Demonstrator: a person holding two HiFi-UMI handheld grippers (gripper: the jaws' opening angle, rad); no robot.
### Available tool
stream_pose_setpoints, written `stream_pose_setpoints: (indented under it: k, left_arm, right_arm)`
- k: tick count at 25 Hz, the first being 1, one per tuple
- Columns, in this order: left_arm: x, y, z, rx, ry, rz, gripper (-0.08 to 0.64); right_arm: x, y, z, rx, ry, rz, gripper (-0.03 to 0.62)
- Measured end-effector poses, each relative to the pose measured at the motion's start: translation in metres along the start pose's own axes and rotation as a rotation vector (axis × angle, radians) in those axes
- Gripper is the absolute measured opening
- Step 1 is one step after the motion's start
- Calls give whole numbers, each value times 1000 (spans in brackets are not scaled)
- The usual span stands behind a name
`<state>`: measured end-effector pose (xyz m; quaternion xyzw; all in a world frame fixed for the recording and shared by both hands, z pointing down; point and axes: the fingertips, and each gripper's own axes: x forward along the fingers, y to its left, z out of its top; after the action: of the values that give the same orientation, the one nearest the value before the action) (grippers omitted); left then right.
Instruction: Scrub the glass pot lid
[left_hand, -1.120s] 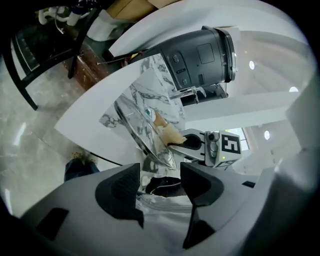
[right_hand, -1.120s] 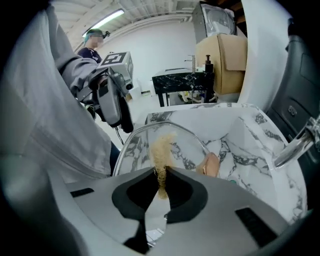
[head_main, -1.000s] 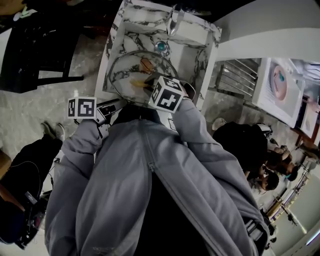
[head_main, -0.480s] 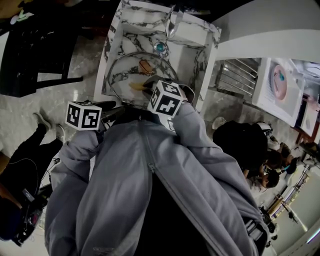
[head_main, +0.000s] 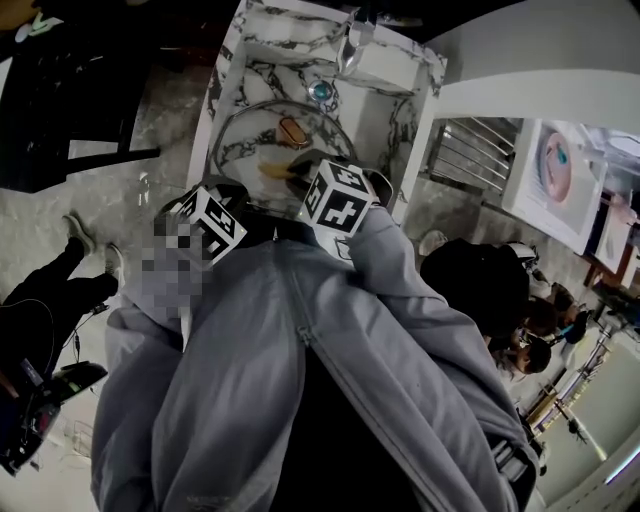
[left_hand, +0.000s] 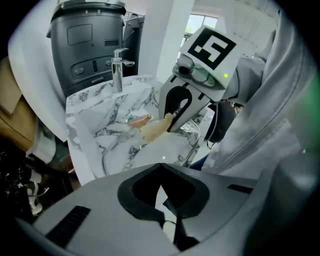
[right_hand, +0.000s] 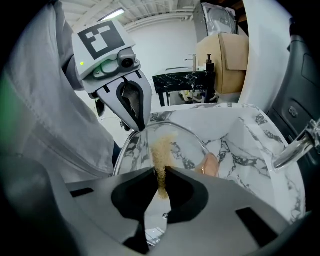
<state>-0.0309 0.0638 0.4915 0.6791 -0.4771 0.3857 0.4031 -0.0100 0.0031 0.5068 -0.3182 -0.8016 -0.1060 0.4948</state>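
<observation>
One glass lid (head_main: 250, 135) sits in the one marble sink (head_main: 228, 60) at my 12 o'clock, under a single tap (right_hand: 295, 145). My left fingers (left_hand: 164, 200) have just clenched on its rim at about 7 o'clock. My right fingers (right_hand: 161, 172) grip one tan sponge (right_hand: 161, 147) against the glass.

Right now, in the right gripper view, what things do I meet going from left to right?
Grey sleeve → left hand-held gripper → sponge → lid knob → faucet.
</observation>
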Motion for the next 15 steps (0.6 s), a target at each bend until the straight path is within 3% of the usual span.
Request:
stream_pose_setpoints:
  k: [5, 8, 12, 15]
  left_arm:
    - [0, -1, -1, -45, -31, -39, 14]
    - [0, 1, -1, -69, -46, -47, 14]
    - [-2, 2, -1, -88, -50, -56, 14]
    - [-3, 2, -1, -108, -63, -64, 14]
  right_arm:
    - [-15, -21, 21, 23, -64, -56, 48]
    - [-16, -48, 44, -10, -62, -97, 48]
    - [7, -94, 64, -58, 57, -142, 48]
    - [41, -116, 65, -158, 198, -126, 48]
